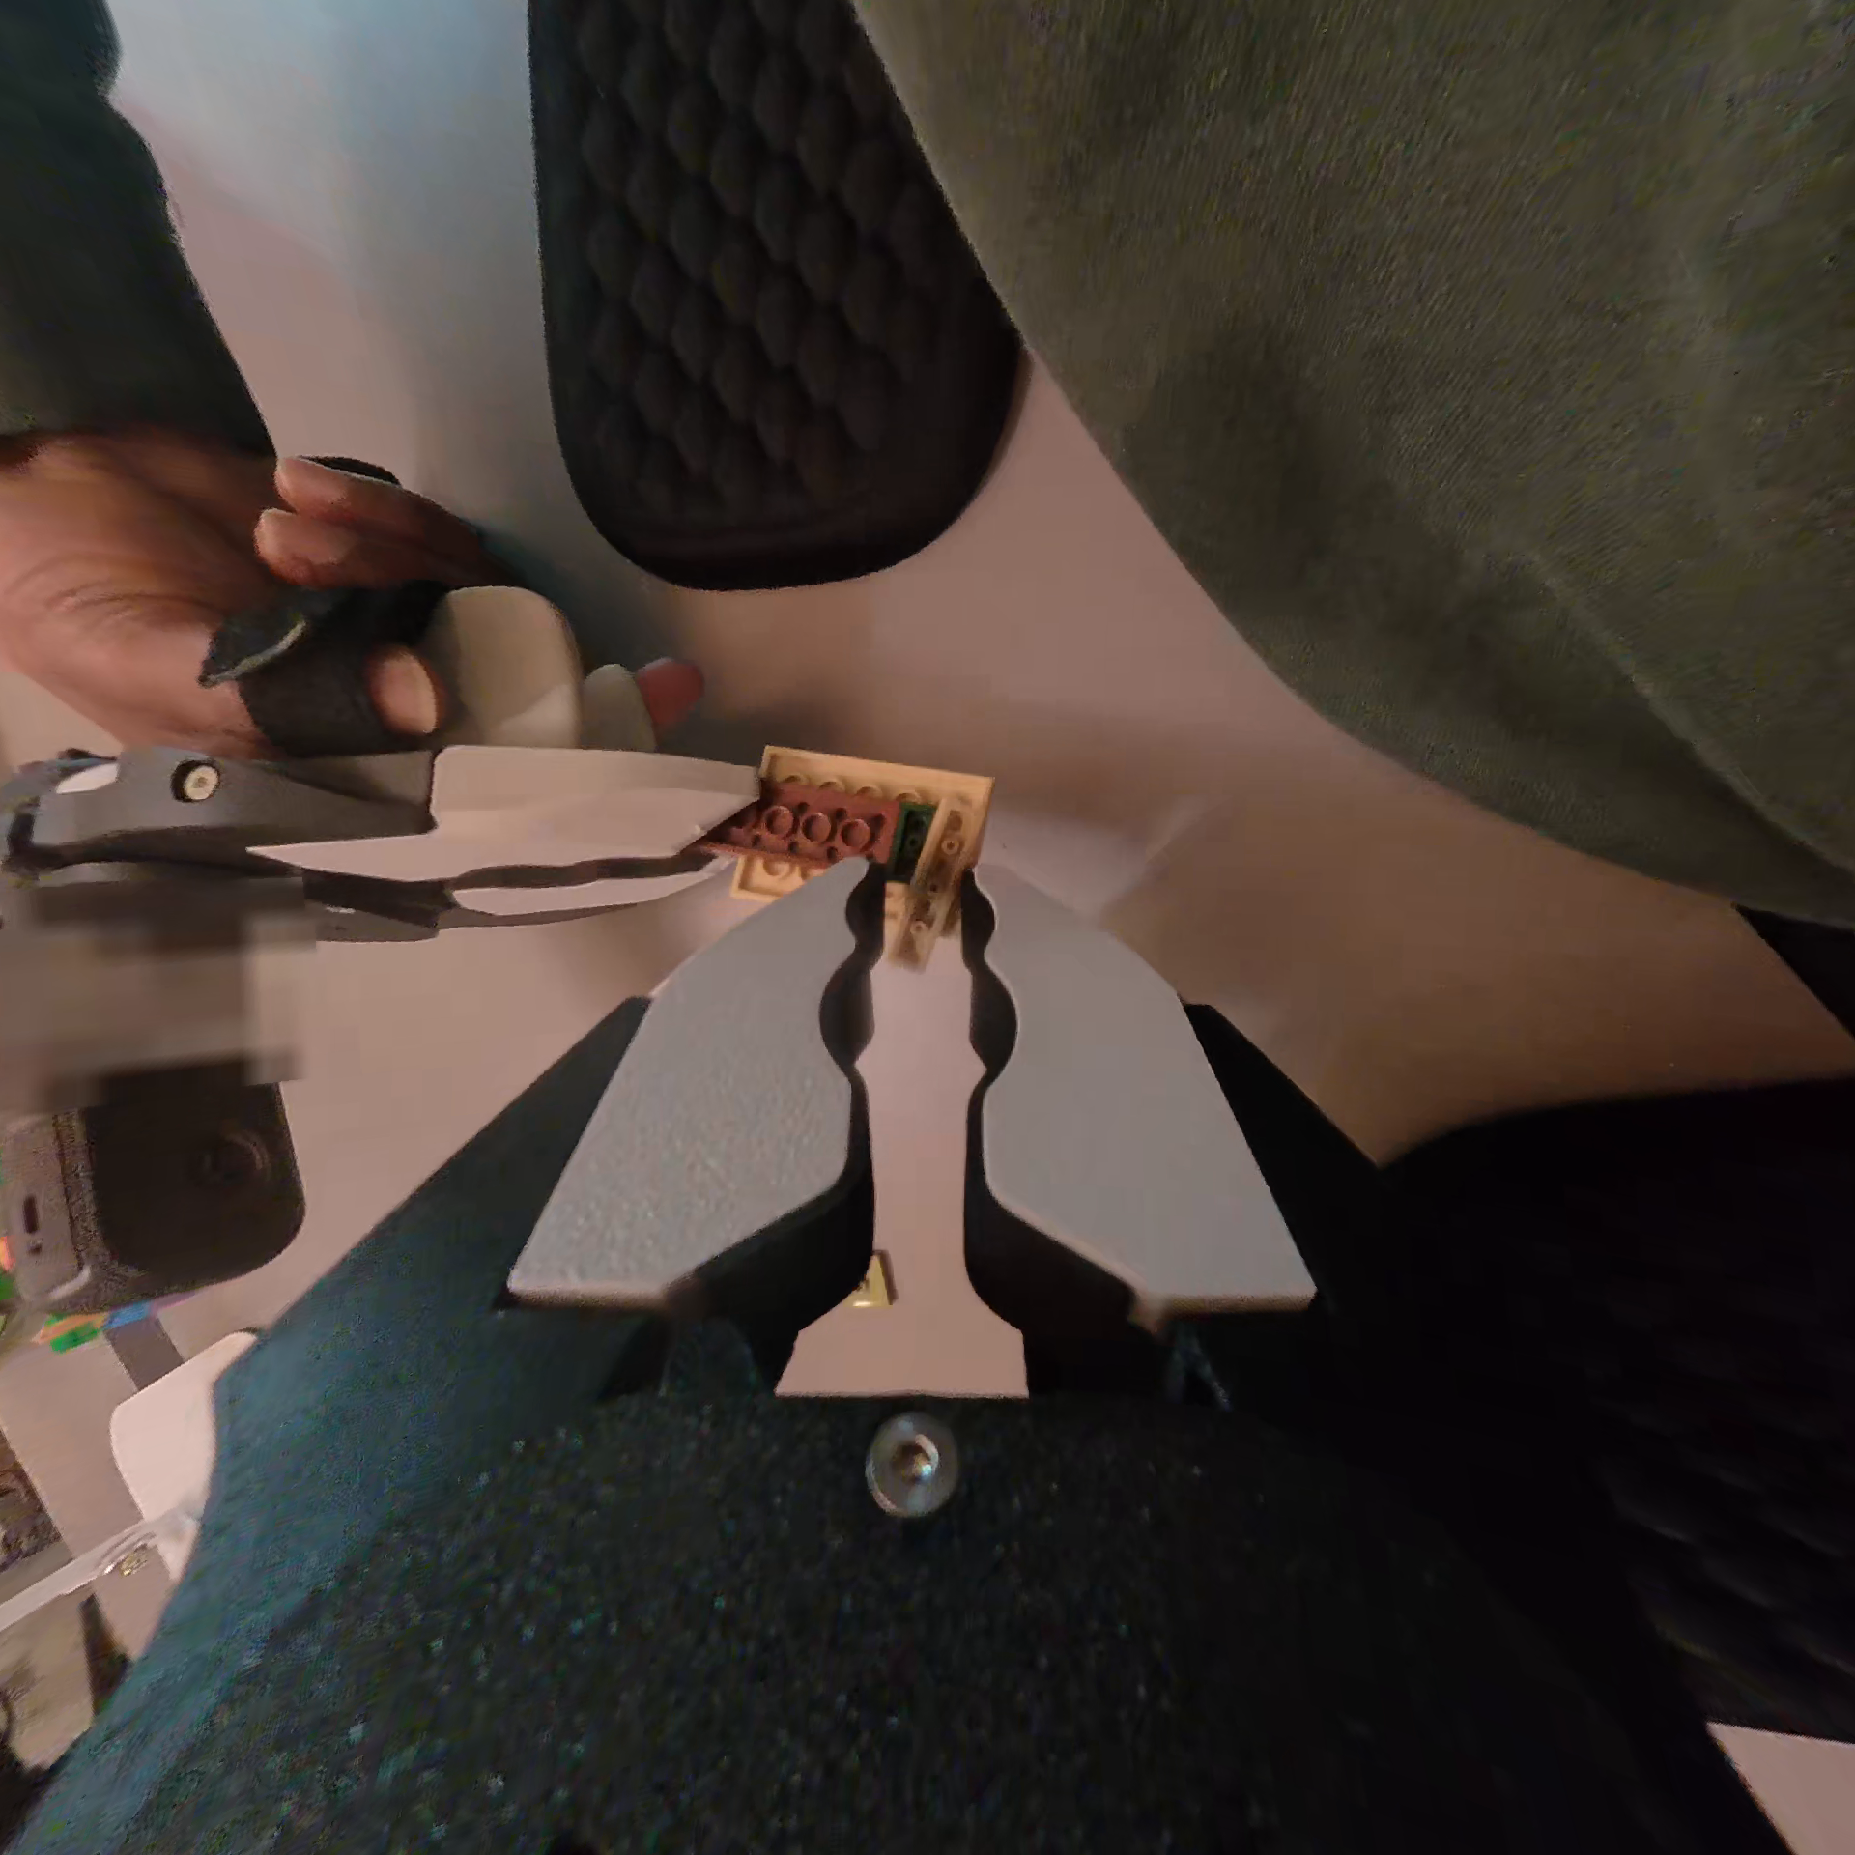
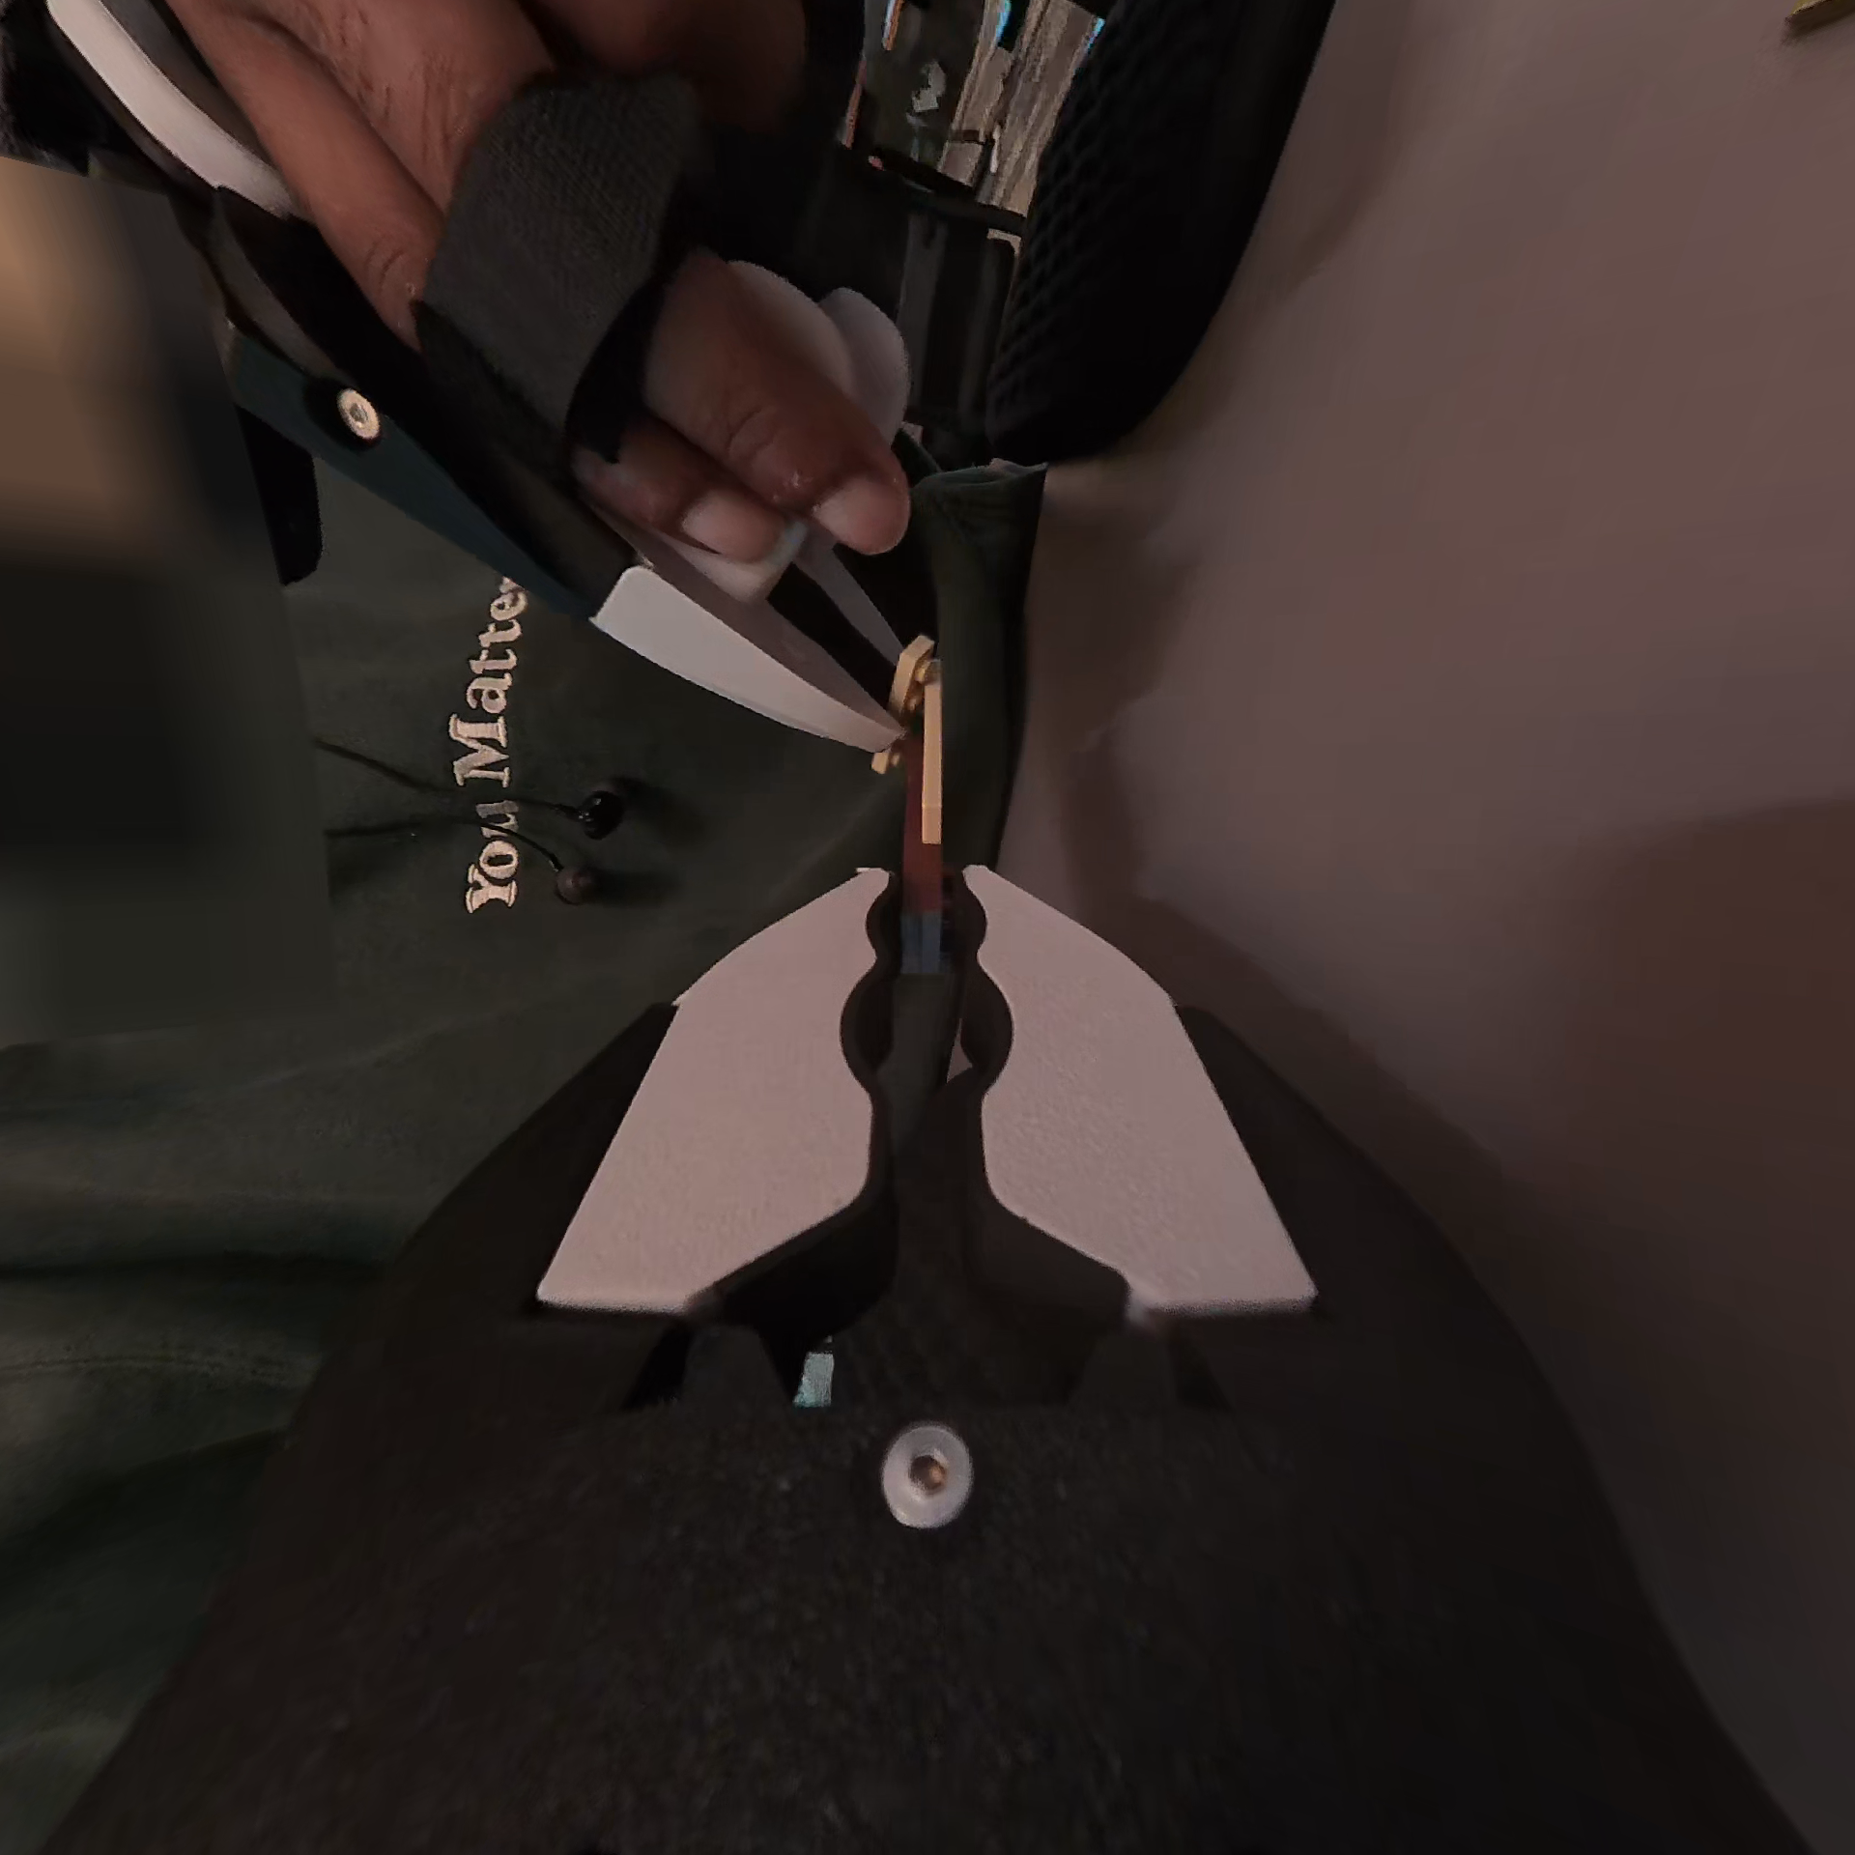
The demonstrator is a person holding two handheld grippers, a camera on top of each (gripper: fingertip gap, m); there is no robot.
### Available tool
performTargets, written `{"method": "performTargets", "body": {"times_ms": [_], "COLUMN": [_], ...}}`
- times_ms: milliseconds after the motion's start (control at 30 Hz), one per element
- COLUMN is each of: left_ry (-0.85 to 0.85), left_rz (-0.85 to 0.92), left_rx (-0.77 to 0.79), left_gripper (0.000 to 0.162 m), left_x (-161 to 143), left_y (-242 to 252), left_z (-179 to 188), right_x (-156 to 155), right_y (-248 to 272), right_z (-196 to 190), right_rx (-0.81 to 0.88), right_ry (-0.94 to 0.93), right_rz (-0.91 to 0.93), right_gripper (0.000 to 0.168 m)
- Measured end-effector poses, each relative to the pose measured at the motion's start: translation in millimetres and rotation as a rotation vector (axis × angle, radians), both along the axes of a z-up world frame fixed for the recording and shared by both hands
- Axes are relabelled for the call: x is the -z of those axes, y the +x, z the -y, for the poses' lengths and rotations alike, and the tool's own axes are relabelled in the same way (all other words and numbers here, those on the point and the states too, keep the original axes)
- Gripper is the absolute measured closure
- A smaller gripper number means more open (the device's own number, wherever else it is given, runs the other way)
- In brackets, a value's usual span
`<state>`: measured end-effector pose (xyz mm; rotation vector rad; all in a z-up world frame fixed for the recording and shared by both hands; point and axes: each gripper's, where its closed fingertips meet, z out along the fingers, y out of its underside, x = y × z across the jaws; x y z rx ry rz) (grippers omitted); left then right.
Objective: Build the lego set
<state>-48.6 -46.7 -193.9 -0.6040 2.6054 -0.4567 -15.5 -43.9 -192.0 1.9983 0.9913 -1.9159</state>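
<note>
A small lego assembly is held in the air: a tan plate (image 1: 863,778) with a reddish-brown brick (image 1: 808,828) and a small green piece (image 1: 913,831) on it. My right gripper (image 2: 925,883) is shut on the assembly's brown and blue end (image 2: 925,918); in the left wrist view it (image 1: 718,838) comes in from the left. My left gripper (image 1: 918,878) is closed on a narrow tan plate (image 1: 921,908) at the assembly's edge. In the right wrist view it (image 2: 903,703) pinches that tan piece (image 2: 915,675) against the tan plate (image 2: 934,753), seen edge-on.
The person's green sweatshirt (image 1: 1405,402) fills the space close behind the assembly. A black mesh chair back (image 1: 753,301) is beyond it. A small yellow piece (image 1: 871,1287) lies on the white table (image 1: 934,1154) under my left gripper. A hand (image 1: 120,572) holds the right gripper. My right fingertips sit around 4 cm from my left ones.
</note>
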Motion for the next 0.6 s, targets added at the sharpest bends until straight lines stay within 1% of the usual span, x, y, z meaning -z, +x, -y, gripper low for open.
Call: {"method": "performTargets", "body": {"times_ms": [333, 433, 533, 600], "left_ry": [-0.176, -0.253, -0.402, -0.508], "left_rz": [0.009, 0.044, 0.061, 0.093], "left_rx": [-0.069, -0.142, -0.244, -0.353], "left_gripper": [0.144, 0.143, 0.143, 0.143], "left_x": [-12.0, -17.3, -23.0, -26.6], "left_y": [3.4, 6.4, 4.4, 3.5], "left_z": [-0.9, -5.6, -9.3, -17.2], "right_x": [-1.8, -3.0, -3.5, -4.4], "right_y": [3.0, 3.0, 3.0, 3.6], "right_z": [-4.1, -5.0, -5.3, -6.1], "right_rx": [0.033, 0.045, 0.06, 0.075], "right_ry": [-0.023, -0.031, -0.044, -0.05], "right_rz": [-0.05, -0.062, -0.071, -0.078], "right_gripper": [0.16, 0.16, 0.16, 0.16]}}
